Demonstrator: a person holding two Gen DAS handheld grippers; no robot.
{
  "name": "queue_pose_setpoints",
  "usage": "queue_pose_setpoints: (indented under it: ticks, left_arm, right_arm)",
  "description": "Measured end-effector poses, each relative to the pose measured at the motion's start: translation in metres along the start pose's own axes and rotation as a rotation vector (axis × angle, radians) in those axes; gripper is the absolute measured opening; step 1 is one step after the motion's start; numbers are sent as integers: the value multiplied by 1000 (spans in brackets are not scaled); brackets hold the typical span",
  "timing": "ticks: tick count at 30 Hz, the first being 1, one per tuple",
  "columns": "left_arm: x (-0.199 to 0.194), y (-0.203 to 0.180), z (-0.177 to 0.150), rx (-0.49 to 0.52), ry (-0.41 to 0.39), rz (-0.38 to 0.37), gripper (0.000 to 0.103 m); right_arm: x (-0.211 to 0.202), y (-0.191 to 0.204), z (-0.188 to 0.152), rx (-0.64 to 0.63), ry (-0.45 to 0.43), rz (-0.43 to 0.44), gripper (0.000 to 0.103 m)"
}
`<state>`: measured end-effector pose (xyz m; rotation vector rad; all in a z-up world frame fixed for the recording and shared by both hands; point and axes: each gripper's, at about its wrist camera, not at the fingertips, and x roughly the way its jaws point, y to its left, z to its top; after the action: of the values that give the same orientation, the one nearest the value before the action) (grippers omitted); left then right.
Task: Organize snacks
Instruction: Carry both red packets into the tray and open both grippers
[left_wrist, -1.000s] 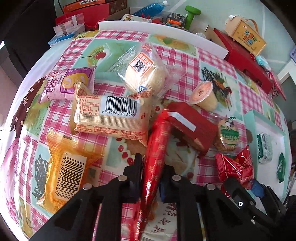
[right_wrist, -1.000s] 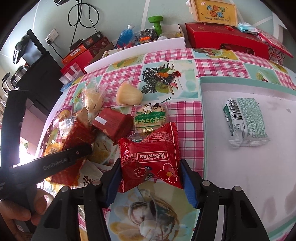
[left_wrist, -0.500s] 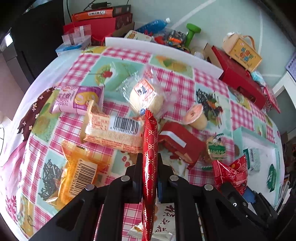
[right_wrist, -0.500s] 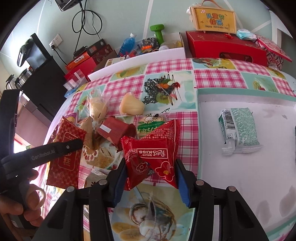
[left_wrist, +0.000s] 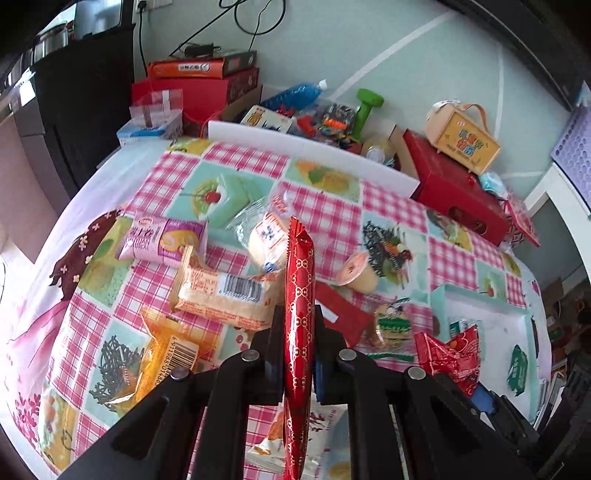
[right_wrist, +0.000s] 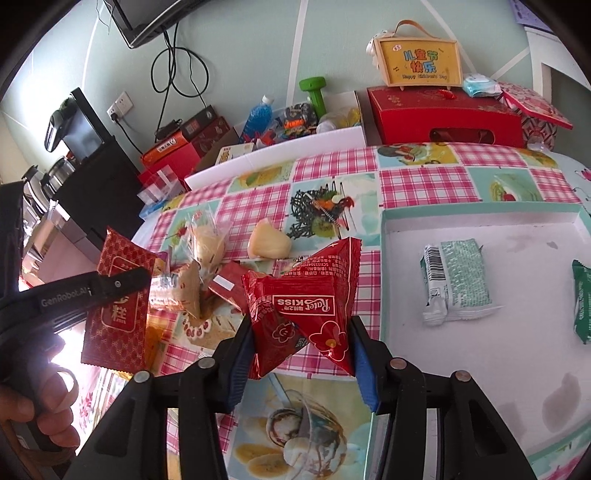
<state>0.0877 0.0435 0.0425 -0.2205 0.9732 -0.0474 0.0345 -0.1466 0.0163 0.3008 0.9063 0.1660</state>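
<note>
Currently a flat red packet (left_wrist: 299, 295) is pinched edge-on by the left tongs (left_wrist: 299, 328), clear of the table (left_wrist: 325, 218). A crumpled red pouch (right_wrist: 306, 306) is clamped by the right tongs (right_wrist: 301, 350), jaws just closing, beside the tray (right_wrist: 480, 218).

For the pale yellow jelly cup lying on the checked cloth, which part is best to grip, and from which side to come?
Probably grip the jelly cup across its tapered body, just under the wide sealed lid, coming down from above. It lies tilted on its side with open cloth around it, so both fingers have room. The flat lid gives little to pinch. Both grippers are occupied now, so one must unload first.
</note>
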Motion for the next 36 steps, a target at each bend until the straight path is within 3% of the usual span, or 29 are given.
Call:
queue_pose_setpoints:
  ticks: [7,15,19,25,36]
  left_arm:
    - [-7,-31,-2,58,-8,-51,11]
    - [-11,-96,-18,201,14,-159,11]
    - [-9,-140,-37,306,48,-220,11]
    - [2,-193,-74,429,136,-288,11]
    - [31,-216,-100,482,234,-309,12]
  right_arm:
    - [-25,-20,6,36,-64,-23,52]
    - [-57,-90,9,185,-125,-172,52]
    - [-68,-127,2,260,-112,-263,52]
    - [-79,-161,-13,338,-93,-314,52]
    - [-79,-175,-25,365,-66,-337,55]
